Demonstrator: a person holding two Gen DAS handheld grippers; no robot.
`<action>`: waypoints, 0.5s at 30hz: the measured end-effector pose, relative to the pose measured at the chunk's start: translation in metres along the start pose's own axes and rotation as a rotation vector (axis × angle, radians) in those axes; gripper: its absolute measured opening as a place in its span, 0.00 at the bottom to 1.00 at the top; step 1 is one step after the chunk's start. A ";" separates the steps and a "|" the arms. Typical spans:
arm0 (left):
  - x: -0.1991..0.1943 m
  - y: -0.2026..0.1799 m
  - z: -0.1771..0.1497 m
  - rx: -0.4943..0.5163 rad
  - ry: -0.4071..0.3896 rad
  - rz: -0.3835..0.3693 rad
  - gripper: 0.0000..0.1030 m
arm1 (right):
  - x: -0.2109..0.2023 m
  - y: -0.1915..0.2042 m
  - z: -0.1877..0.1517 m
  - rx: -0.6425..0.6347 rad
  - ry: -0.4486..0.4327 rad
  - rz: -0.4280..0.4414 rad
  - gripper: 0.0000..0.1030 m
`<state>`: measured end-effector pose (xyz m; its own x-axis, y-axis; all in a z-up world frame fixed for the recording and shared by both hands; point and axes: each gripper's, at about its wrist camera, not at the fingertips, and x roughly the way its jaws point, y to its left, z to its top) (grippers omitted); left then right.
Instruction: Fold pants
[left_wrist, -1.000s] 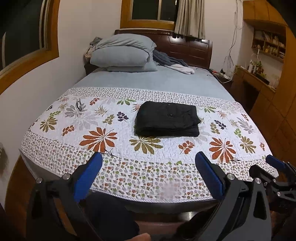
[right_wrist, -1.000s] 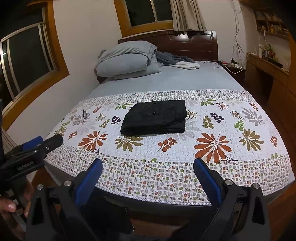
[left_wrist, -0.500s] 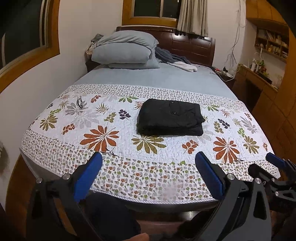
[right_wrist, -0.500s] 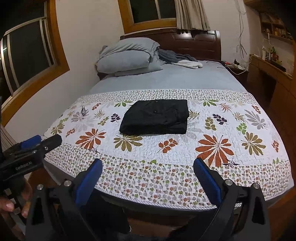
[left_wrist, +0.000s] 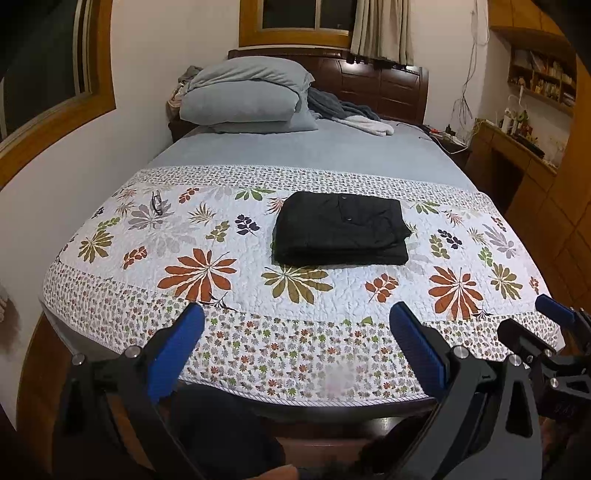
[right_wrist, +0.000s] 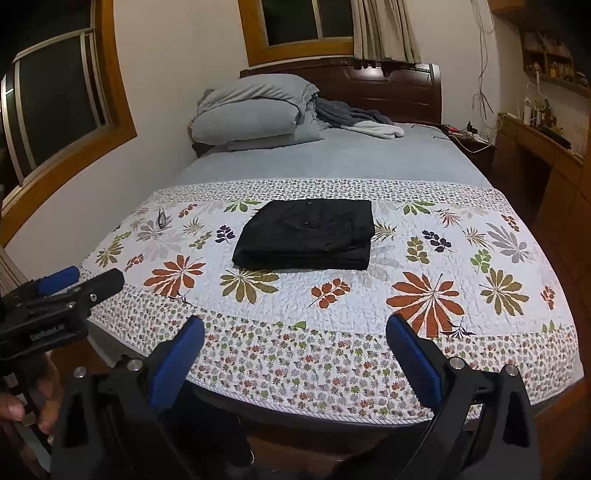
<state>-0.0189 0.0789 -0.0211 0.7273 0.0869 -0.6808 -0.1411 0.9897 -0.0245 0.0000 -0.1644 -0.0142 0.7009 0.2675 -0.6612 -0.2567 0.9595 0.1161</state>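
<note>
At the centre of both frames, on the floral quilt (left_wrist: 207, 236), lay the black pants (left_wrist: 341, 229), folded into a neat rectangle, flat, a button showing on top. My left tool (left_wrist: 295, 332) hung at the bottom edge of its frame over the foot of the bed (left_wrist: 314, 155), blue pads spread wide, nothing between them. My right tool (right_wrist: 293, 334) sat the same way, wide apart and empty, well short of the pants. A pair of glasses (left_wrist: 157, 202) rested on the quilt at middle left. Grey pillows (left_wrist: 247, 96) were stacked at upper centre against the headboard (left_wrist: 384, 81), a rumpled blanket (left_wrist: 347, 112) just beside them.
</note>
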 end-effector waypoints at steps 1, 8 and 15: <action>0.000 -0.001 0.000 0.002 0.000 0.001 0.97 | 0.001 -0.001 0.001 0.000 0.000 -0.001 0.96; 0.003 -0.004 0.000 0.009 0.003 -0.005 0.97 | 0.000 -0.002 0.004 -0.010 -0.012 -0.015 0.96; 0.004 -0.007 0.000 0.017 0.009 0.001 0.97 | 0.001 -0.006 0.006 -0.011 -0.019 -0.017 0.96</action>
<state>-0.0152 0.0724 -0.0241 0.7210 0.0872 -0.6875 -0.1303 0.9914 -0.0109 0.0060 -0.1693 -0.0108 0.7175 0.2533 -0.6489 -0.2522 0.9628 0.0970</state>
